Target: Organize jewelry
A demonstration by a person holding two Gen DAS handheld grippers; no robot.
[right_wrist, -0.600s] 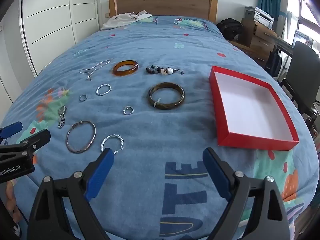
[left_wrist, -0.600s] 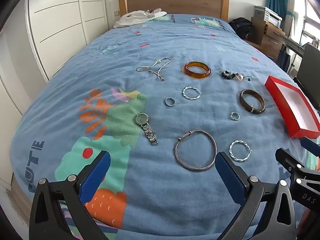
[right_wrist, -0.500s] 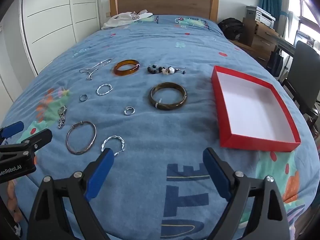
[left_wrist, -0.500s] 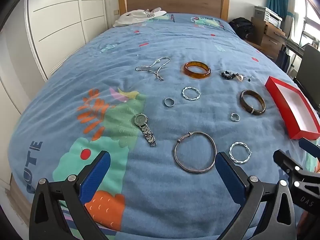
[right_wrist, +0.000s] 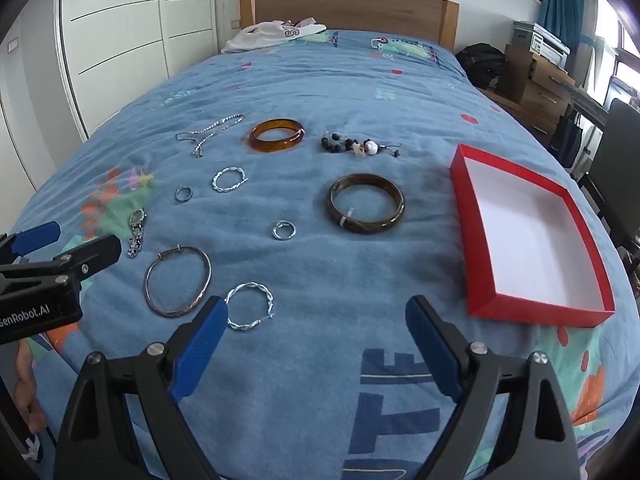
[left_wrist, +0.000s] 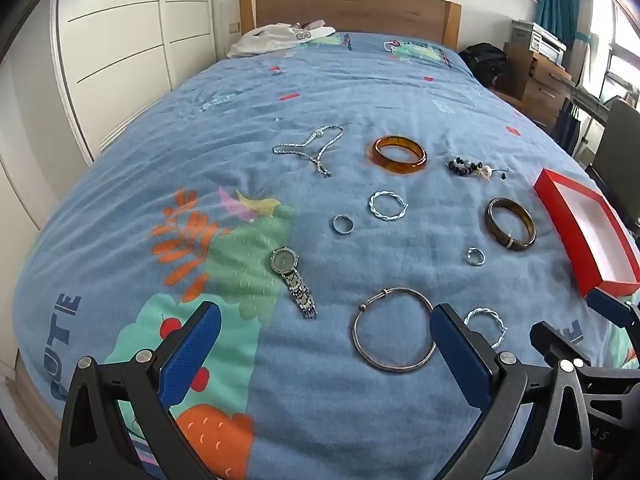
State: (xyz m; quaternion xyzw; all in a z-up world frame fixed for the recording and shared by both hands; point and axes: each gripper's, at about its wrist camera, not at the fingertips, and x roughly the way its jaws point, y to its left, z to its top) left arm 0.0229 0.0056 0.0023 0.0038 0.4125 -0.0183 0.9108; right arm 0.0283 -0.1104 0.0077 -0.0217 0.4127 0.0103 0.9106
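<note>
Jewelry lies spread on the blue bedspread (right_wrist: 360,92), none of it in the red box (right_wrist: 592,264) at the right, which has a bare white floor. Task judged not yet started.

Count, right wrist view:
- bangles, thick: 2. Amber bangle (right_wrist: 277,135) far, dark bangle (right_wrist: 367,203) mid
- wire bangle (right_wrist: 177,280): 1, near left
- twisted hoops: 2. Near hoop (right_wrist: 250,306), far hoop (right_wrist: 229,179)
- small rings: 2. Left ring (right_wrist: 184,194), mid ring (right_wrist: 283,230)
- chain (right_wrist: 208,132): 1, far left
- bead piece (right_wrist: 358,145): 1, far
- watch (right_wrist: 137,231): 1, left
- box: 1

Left gripper (left_wrist: 326,354): jaws released, wide, nothing between the pads; wire bangle just beyond its right finger. Right gripper (right_wrist: 316,350): jaws released, wide, bare; near hoop just beside its left finger.

Risks, as judgement:
- thin flat pieces (hoops, rings, chain) sit down in soft fabric; pads may pinch bedspread with them, or close over the top and miss
- wire bangle and near hoop lie close together; a reach for one could drag the other
- chain and bead piece are limp; could snag or slip out on the way to the box
- grippers are near each other at the near left; collision possible if both go for that cluster
</note>
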